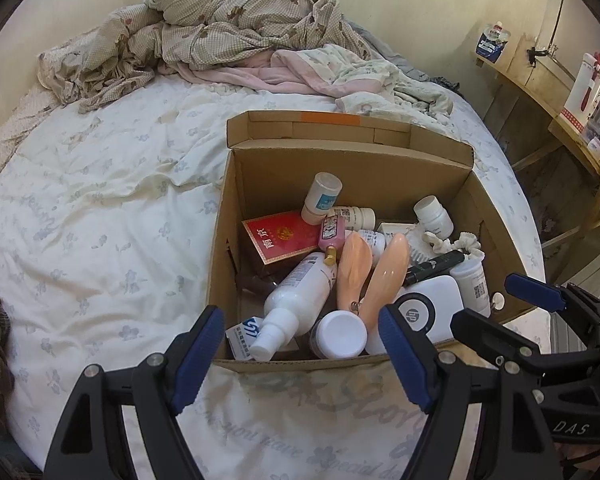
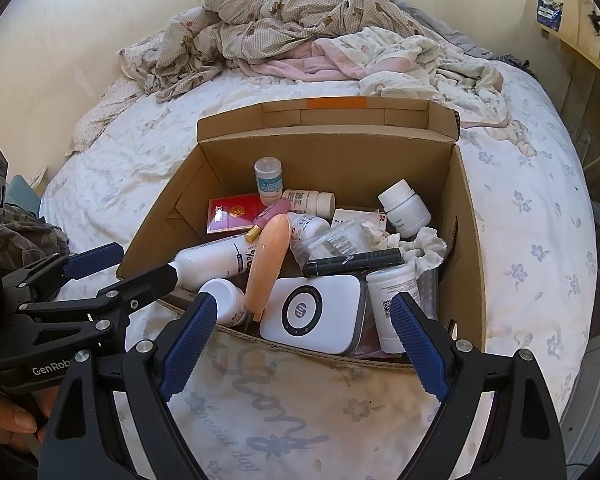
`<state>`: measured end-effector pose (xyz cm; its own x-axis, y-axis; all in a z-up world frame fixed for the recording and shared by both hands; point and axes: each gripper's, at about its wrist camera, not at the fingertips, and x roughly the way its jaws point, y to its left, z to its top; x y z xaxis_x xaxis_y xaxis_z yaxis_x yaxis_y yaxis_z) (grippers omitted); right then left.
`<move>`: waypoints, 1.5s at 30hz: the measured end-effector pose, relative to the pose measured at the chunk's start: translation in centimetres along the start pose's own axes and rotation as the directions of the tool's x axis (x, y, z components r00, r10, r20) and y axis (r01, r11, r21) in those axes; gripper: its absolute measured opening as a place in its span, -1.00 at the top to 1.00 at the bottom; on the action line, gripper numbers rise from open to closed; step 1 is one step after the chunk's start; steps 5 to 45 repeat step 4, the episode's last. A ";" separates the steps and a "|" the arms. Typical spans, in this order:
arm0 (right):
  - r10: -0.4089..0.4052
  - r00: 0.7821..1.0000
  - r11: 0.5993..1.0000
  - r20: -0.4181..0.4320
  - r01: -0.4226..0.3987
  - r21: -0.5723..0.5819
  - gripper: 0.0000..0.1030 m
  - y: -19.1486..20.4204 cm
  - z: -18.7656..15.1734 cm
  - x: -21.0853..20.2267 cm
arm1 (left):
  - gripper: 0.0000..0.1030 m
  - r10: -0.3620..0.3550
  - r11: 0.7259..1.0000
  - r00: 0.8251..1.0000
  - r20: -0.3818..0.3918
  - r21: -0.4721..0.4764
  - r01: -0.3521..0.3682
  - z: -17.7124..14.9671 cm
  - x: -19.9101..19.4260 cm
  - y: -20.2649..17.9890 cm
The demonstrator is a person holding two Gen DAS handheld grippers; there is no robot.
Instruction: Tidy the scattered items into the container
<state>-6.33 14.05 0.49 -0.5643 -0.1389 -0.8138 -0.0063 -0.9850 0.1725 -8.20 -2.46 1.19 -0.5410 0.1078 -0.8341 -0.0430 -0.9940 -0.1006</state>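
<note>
An open cardboard box point(image 1: 352, 176) point(image 2: 332, 156) stands on the bed. Inside lie a red carton point(image 1: 278, 238) point(image 2: 232, 214), a white spray bottle point(image 1: 296, 300) point(image 2: 216, 260), a peach hair claw point(image 1: 384, 276) point(image 2: 268, 260), a white HP device point(image 1: 432, 308) point(image 2: 316, 312), a black tube point(image 1: 436, 266) point(image 2: 352, 262), a white scrunchie point(image 2: 426, 250) and several white pill bottles. My left gripper point(image 1: 300, 360) point(image 2: 126, 270) hovers open at the box's near left corner, holding nothing. My right gripper point(image 2: 304, 346) point(image 1: 508, 308) stands open over the near right edge, also holding nothing.
The box rests on a white flowered sheet point(image 1: 100, 220) point(image 2: 532, 220). A crumpled checked quilt point(image 1: 220, 20) point(image 2: 300, 4) and a pink blanket point(image 1: 312, 72) lie behind it. Wooden shelves point(image 1: 560, 92) with a white flask stand to the right. A hand point(image 2: 8, 420) shows low left.
</note>
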 end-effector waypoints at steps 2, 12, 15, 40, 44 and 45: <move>0.003 1.000 1.000 0.000 -0.003 0.000 -0.77 0.0 0.0 0.0 | -0.55 -0.002 1.000 1.000 0.000 -0.001 0.002 0.0 0.0 0.0; 0.009 1.000 1.000 0.000 -0.009 -0.001 -0.77 0.1 -0.1 0.0 | -0.55 -0.011 1.000 1.000 0.000 0.001 0.011 0.0 0.1 0.0; 0.009 1.000 1.000 0.000 -0.009 -0.001 -0.77 0.1 -0.1 0.0 | -0.55 -0.011 1.000 1.000 0.000 0.001 0.011 0.0 0.1 0.0; 0.009 1.000 1.000 0.000 -0.009 -0.001 -0.77 0.1 -0.1 0.0 | -0.55 -0.011 1.000 1.000 0.000 0.001 0.011 0.0 0.1 0.0; 0.009 1.000 1.000 0.000 -0.009 -0.001 -0.77 0.1 -0.1 0.0 | -0.55 -0.011 1.000 1.000 0.000 0.001 0.011 0.0 0.1 0.0; 0.009 1.000 1.000 0.000 -0.009 -0.001 -0.77 0.1 -0.1 0.0 | -0.55 -0.011 1.000 1.000 0.000 0.001 0.011 0.0 0.1 0.0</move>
